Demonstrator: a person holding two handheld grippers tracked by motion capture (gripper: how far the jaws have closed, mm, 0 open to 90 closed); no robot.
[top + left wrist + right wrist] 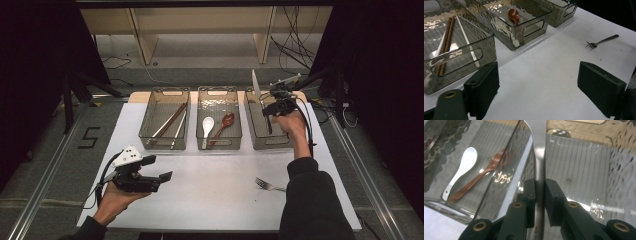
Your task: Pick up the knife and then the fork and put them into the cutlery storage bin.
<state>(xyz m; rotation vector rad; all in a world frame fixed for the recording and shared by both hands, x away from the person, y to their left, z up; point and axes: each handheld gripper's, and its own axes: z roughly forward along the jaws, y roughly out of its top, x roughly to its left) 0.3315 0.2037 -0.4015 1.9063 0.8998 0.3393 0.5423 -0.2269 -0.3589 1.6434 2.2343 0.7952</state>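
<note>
You are holding a knife [257, 90] in your right gripper [276, 106], the jaws clamped nearly shut on its handle. The blade is pointing up and away over the far rim of the right bin [285, 142], handle end dipping inside it. In the right gripper view the knife [539, 157] is running straight out along the jaws, just right of the wall shared with the middle bin [499, 195]. To lay it flat, the long axis wants to be lining up with the bin's length, near to far.

Your left gripper [150, 181] is hovering low over the near left counter [220, 200], jaws standing wide with nothing between them. A fork [267, 185] is lying on the counter near your right sleeve, closer to your right hand. Chopsticks [169, 121] are sitting in the left bin [162, 145], a white spoon [207, 126] and a red spoon [225, 122] in the middle one. Nothing is blocking the drop.
</note>
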